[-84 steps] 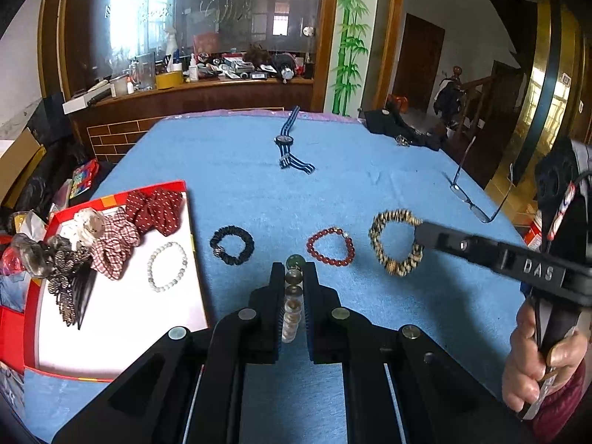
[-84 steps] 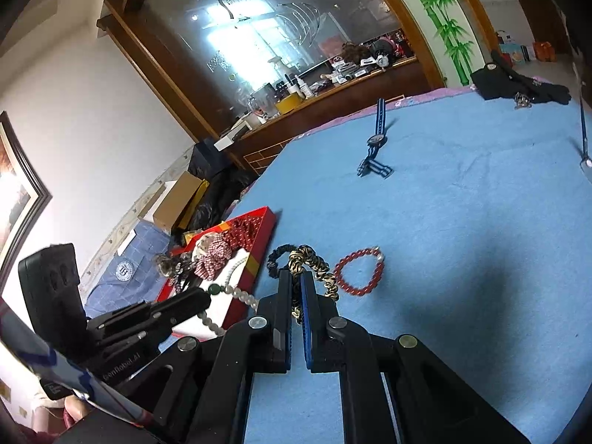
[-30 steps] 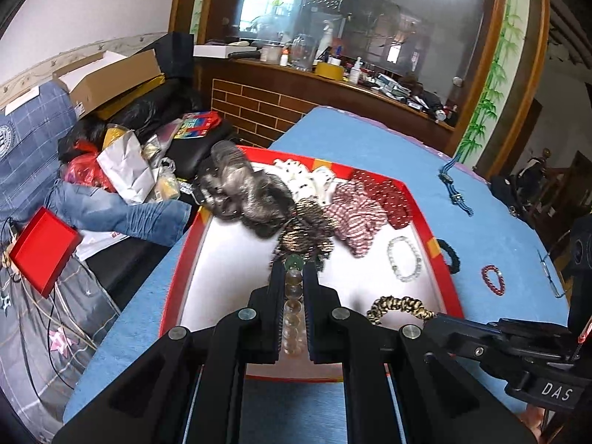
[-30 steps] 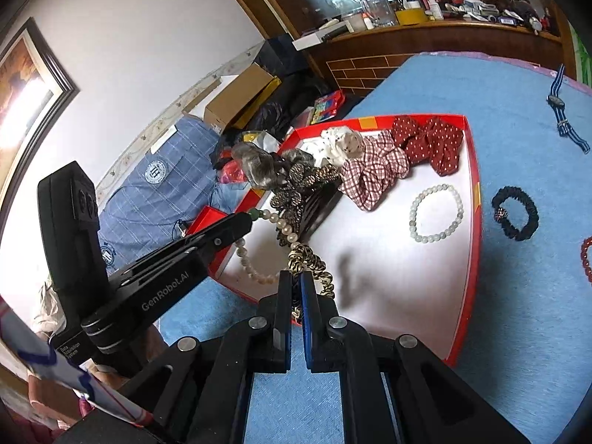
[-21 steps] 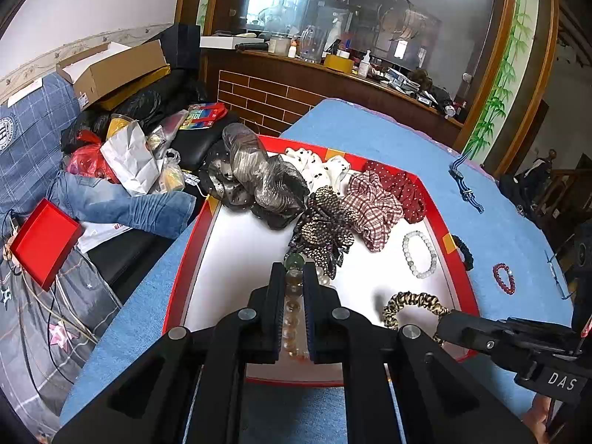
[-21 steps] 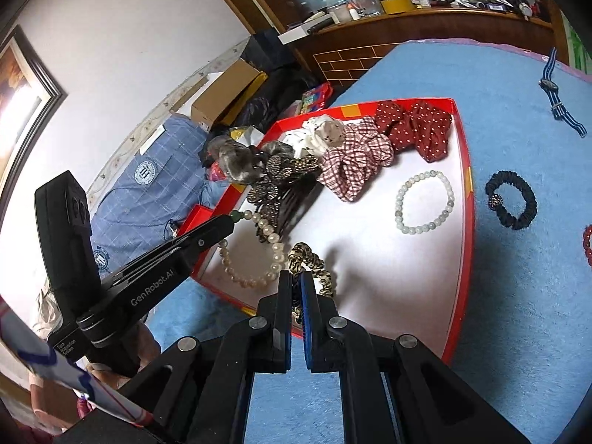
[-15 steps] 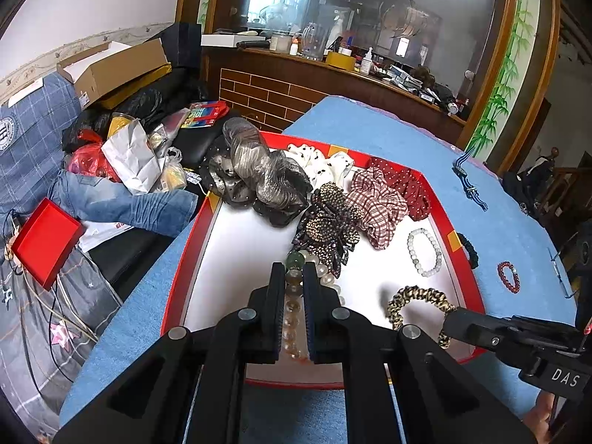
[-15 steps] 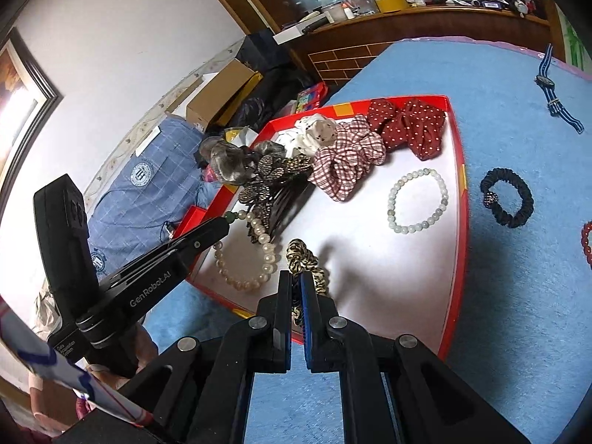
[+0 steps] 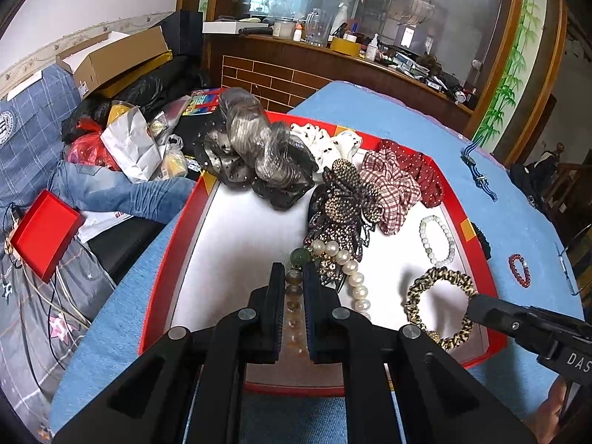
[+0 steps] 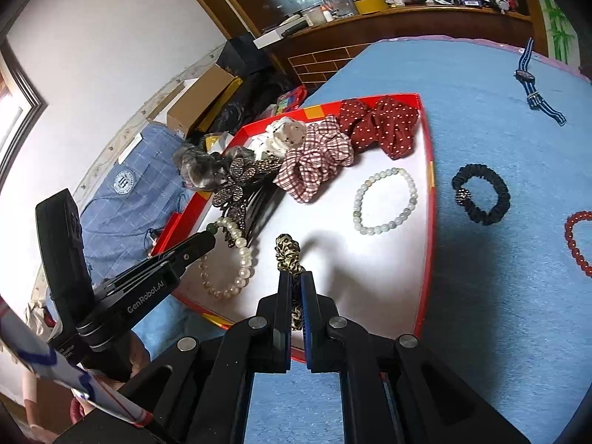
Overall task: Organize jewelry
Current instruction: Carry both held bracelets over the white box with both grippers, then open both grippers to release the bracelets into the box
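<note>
A loop of cream pearl beads with one green bead, the pearl bracelet point(image 9: 342, 262), is clamped between the fingers of the left gripper point(image 9: 293, 281); its beads are seen in the narrow gap between the jaws, and the free part of the loop hangs to the right of the tips, over the white floor of the red-rimmed tray point(image 9: 174, 229). The right gripper point(image 10: 294, 288) is closed on a leopard-print fabric scrunchie point(image 10: 288, 255), pinched at its near edge so that the ring stands up ahead of the tips, above the tray floor. In the left wrist view the same scrunchie point(image 9: 438, 305) is seen just right of the left jaws.

Both pieces are judged light. The pearl strand is probably slippery and would roll bead by bead, so a hold across two or three beads seems safest; its thread may be fragile under a hard pull. The scrunchie is soft and springy and could be taken anywhere on its band.

Ahead of the left tips lie a dark rhinestone butterfly hair clip point(image 9: 346, 199), a red-and-white checked scrunchie point(image 9: 392, 190) and a pale green bead bracelet point(image 9: 436, 236). To the right of the right gripper, outside the tray on the blue cloth, a black fabric scrunchie point(image 10: 483, 194) and a red bead bracelet point(image 10: 577, 244) are not yet stowed.
</note>
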### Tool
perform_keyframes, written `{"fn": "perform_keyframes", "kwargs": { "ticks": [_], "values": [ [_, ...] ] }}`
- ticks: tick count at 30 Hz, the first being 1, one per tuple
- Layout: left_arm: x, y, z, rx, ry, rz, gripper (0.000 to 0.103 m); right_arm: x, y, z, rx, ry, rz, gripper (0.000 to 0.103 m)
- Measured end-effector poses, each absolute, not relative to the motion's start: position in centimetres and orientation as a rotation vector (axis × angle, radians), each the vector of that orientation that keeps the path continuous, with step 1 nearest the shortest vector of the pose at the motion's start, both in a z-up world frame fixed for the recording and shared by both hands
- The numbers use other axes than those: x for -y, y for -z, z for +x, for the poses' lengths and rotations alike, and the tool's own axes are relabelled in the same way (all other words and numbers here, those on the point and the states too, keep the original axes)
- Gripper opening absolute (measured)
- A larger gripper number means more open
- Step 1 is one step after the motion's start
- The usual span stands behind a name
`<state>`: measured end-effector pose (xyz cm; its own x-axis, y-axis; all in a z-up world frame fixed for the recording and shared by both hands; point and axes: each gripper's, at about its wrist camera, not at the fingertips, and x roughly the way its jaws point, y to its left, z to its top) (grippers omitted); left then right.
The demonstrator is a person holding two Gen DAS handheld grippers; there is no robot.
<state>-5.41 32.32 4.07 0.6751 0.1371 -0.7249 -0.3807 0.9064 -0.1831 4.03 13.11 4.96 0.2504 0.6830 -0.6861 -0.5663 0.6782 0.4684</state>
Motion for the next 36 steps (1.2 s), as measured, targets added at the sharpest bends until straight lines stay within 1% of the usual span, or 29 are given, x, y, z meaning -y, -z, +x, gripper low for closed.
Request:
{"fn": "perform_keyframes", "kwargs": {
  "ticks": [36],
  "values": [
    [-31.0,-3.1,-2.4,-0.819,-0.308,-0.307,0.009,-12.8,-4.5,4.5,-0.983,-0.650,0.053,0.008]
  ]
}}
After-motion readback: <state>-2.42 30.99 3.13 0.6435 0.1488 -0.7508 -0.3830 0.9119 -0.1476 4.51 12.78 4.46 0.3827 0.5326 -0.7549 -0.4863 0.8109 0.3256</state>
